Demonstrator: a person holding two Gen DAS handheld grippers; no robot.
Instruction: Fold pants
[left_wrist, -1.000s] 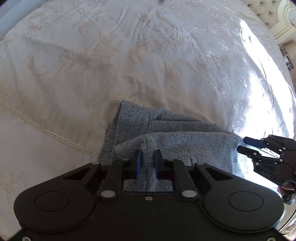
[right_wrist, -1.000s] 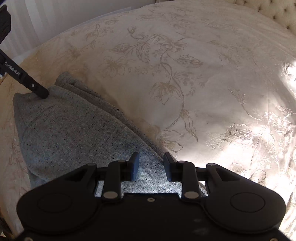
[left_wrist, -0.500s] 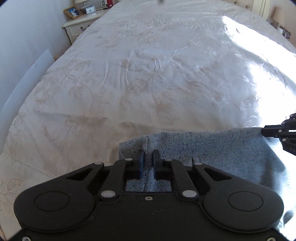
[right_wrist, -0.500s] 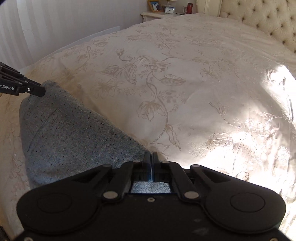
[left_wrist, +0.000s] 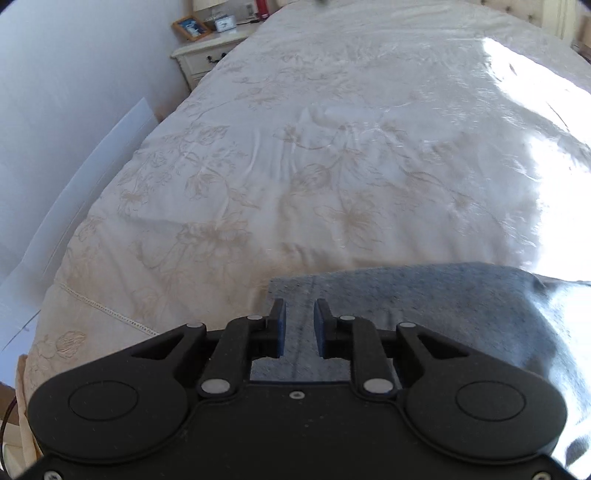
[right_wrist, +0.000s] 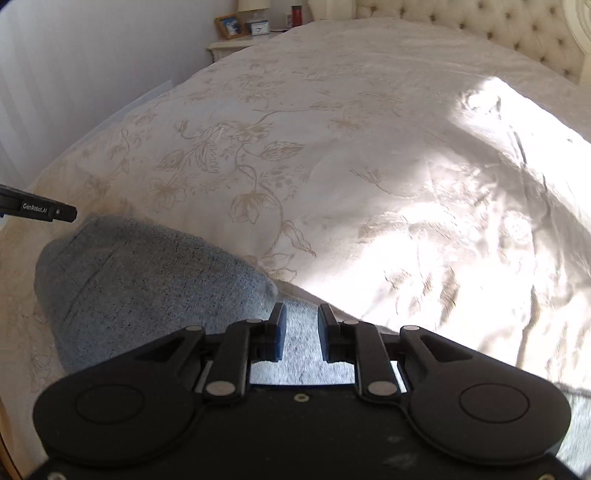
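Left wrist view first: your left gripper (left_wrist: 298, 328) has its two fingers apart with a gap between them, and nothing is pinched in it. Right under and past the fingers lie the grey pants (left_wrist: 424, 306), folded into a flat pile on the bed cover (left_wrist: 332, 166). The black body of the tool hides the near part of the pants, so you cannot see how far they reach toward you. On the right side the sun is so bright that the edge of the pants is hard to make out.

Right wrist view: your right gripper (right_wrist: 300, 332) is also spread open and holds nothing. The pants (right_wrist: 140, 280) sit under it and spread off to the left. At the left edge a black finger (right_wrist: 55, 212) of your other tool pokes in, just above the far corner of the pants; most of that tool is cut off. You can read "GenRobot.AI" on it in white letters.

Far away, past the cover with its flower pattern, stands a nightstand (right_wrist: 236, 46) with a picture frame (right_wrist: 231, 26) and a small clock (right_wrist: 260, 26). The clock face is too small to read. A padded headboard (right_wrist: 480, 22) is at the top right.
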